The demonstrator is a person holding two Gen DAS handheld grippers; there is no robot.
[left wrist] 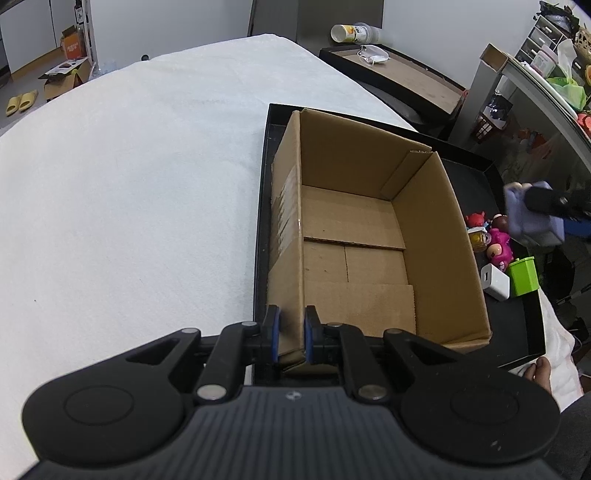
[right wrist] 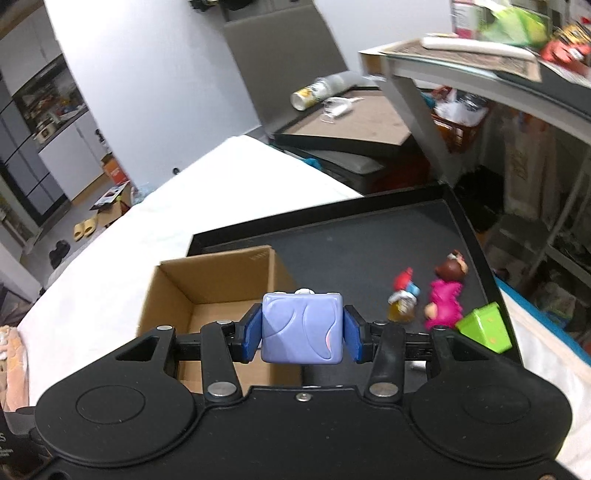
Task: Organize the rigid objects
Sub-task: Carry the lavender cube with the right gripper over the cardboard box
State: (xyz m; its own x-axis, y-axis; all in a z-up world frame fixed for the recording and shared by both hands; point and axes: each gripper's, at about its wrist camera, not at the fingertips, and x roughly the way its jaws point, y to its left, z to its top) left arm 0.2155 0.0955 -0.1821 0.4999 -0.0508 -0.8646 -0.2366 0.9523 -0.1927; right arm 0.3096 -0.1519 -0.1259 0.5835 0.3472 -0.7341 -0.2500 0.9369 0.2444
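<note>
An open, empty cardboard box (left wrist: 354, 236) stands in a black tray (left wrist: 517, 332) on a white-covered table. My left gripper (left wrist: 291, 332) is shut on the box's near left wall. My right gripper (right wrist: 301, 330) is shut on a lilac cube toy (right wrist: 301, 328) and holds it in the air above the tray, near the box's (right wrist: 221, 280) right wall. It shows blurred at the right in the left wrist view (left wrist: 532, 212). Small figures (right wrist: 443, 291), a green block (right wrist: 485, 326) and a white charger (left wrist: 495, 280) lie in the tray right of the box.
The white cloth (left wrist: 129, 184) covers the table left of the tray. A second tray with a cup (left wrist: 354, 33) lies beyond the table. A cluttered shelf (right wrist: 517, 37) stands at the right. A hand (left wrist: 539, 373) rests by the tray's near corner.
</note>
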